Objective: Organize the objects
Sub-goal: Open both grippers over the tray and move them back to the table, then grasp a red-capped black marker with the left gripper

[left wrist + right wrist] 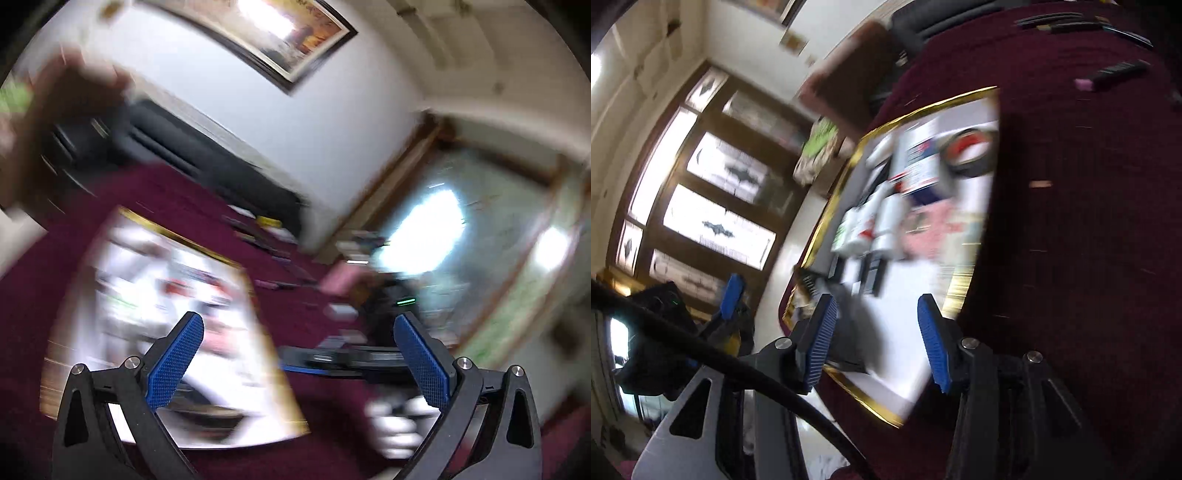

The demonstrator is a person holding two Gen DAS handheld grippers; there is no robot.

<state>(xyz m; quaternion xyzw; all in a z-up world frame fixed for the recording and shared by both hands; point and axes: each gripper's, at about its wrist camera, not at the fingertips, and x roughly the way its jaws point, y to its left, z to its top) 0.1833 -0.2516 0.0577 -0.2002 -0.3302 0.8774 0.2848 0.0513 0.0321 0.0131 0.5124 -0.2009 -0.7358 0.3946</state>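
Observation:
Both views are blurred by motion. A white tray with a gold rim (173, 233) (849, 166) lies on a dark red cloth and holds several items: white bottles (871, 221), a roll of tape (967, 151), a pink thing (931, 225). My left gripper (295, 363) is open and empty, held above the tray's near edge. My right gripper (877, 341) is open and empty over the tray's near corner. The right gripper (369, 360) also shows in the left wrist view, low and to the right; the left gripper's blue finger (731, 297) shows at the left of the right wrist view.
Several small dark items (269, 243) (1119, 72) lie scattered on the red cloth (55, 280) (1071, 221) beyond the tray. A dark sofa (207, 155) stands against the wall. A brown chair (853, 74) and tall windows (713, 192) are behind the table.

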